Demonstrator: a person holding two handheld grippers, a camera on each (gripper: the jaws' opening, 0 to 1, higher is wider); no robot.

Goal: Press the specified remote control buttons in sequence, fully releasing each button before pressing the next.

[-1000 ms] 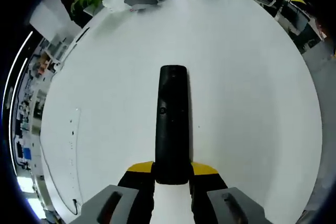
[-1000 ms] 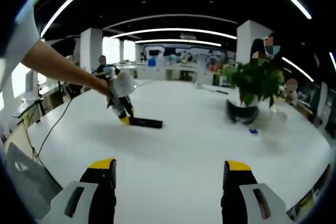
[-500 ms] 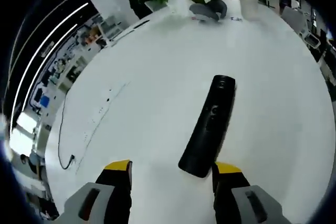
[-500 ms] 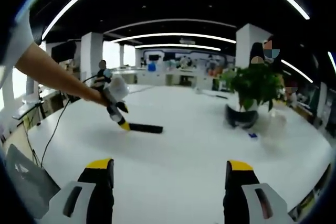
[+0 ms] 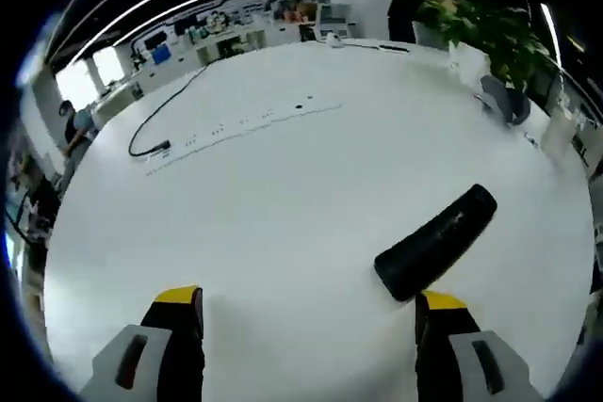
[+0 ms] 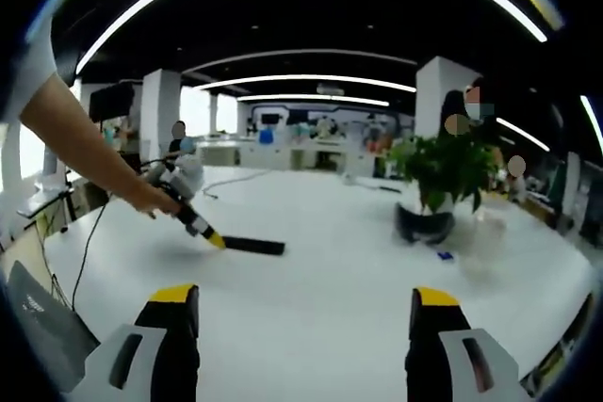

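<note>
A black remote control (image 5: 435, 242) lies flat on the white table (image 5: 283, 195), slanting up to the right just beyond the right jaw tip of my left gripper (image 5: 309, 313). That gripper is open with bare table between its jaws. In the right gripper view the remote (image 6: 252, 246) lies left of centre, and the left gripper (image 6: 193, 221), held by a person's hand (image 6: 151, 200), points its yellow tip at the remote's near end. My right gripper (image 6: 303, 308) hovers above the table, open and holding nothing, well back from the remote.
A potted plant (image 6: 443, 171) with a dark object at its base stands at the table's far right, plant (image 5: 490, 30). A black cable (image 5: 151, 143) runs across the far table. A grey chair back (image 6: 28, 317) sits at the near left. People stand in the background.
My left gripper let go of the remote, opened and swung away to the left; the remote now lies free on the table. My right gripper stayed nearly still.
</note>
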